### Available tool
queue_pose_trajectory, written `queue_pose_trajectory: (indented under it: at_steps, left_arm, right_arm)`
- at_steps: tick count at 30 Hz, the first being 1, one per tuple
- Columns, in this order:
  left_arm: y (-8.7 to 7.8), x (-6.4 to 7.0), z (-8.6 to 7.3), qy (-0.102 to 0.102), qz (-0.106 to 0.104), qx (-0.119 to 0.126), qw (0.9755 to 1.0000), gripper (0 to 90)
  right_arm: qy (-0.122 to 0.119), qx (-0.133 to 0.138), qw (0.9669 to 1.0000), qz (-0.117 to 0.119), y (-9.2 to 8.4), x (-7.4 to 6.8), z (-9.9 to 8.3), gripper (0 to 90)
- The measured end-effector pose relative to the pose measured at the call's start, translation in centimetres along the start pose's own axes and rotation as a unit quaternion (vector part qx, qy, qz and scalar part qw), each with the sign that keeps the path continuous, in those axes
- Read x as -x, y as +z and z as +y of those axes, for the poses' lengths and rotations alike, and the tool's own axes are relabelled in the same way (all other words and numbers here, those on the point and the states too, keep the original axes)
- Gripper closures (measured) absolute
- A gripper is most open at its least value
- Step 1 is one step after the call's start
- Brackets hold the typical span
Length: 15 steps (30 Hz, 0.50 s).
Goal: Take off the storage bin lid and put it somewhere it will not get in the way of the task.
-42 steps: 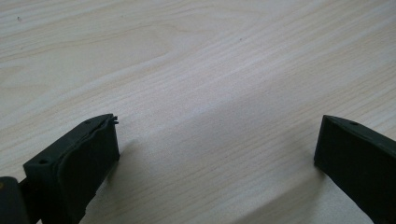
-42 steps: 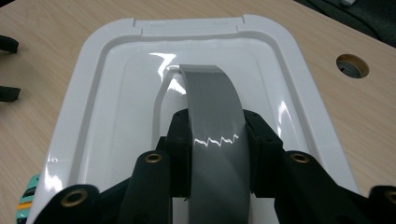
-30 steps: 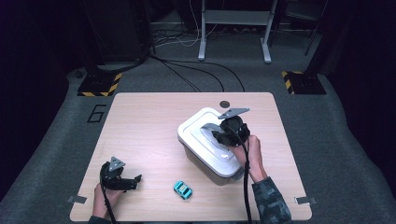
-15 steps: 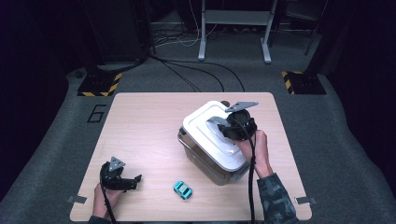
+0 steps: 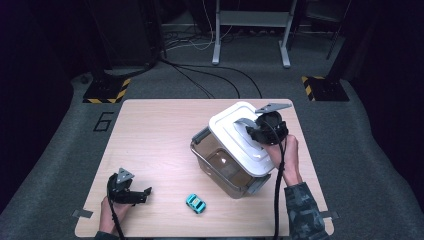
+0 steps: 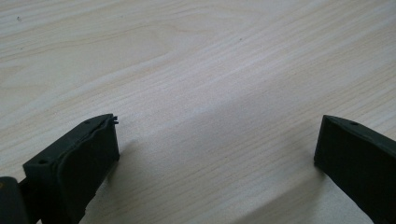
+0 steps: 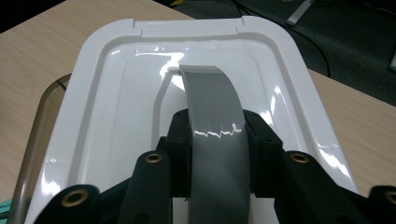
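In the high view, your right gripper (image 5: 256, 131) clamps the grey handle (image 5: 246, 122) of the storage bin (image 5: 227, 165), right of centre; it has tipped and lifted since a second ago. Stiff, light, slick plastic: keep to the handle. In the left gripper view, the jaws stand wide over bare table (image 6: 196, 70). In the right gripper view, the handle (image 7: 212, 121) is pinched above the white lid (image 7: 116, 70).

A clear brownish bin (image 5: 227, 167) with a white lid (image 5: 240, 135) stands tilted on the table's right half, lid lifted off the near rim. A grey handle (image 7: 215, 121) arches over the lid's middle.
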<state>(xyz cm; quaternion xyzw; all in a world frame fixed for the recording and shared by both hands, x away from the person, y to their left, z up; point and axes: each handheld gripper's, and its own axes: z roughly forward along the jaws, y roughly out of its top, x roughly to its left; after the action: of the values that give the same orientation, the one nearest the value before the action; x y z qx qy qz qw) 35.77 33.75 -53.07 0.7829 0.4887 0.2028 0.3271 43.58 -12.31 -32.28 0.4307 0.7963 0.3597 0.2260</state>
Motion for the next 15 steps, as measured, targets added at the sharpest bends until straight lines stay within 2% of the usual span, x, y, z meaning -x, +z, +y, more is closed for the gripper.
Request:
queue_pose_trajectory:
  at_steps: [11, 15]
  left_arm:
    - [0.0, 0.0, 0.0, 0.0, 0.001, 0.002, 1.0, 0.0]
    - [0.1, 0.0, 0.0, 0.0, 0.002, 0.004, 1.0, 0.0]
  right_arm:
    - [0.034, -0.002, 0.9989, -0.033, -0.4, 3.1, -0.5, 66.8]
    - [0.037, -0.002, 0.9986, -0.038, -0.5, 3.7, -0.6, 66.8]
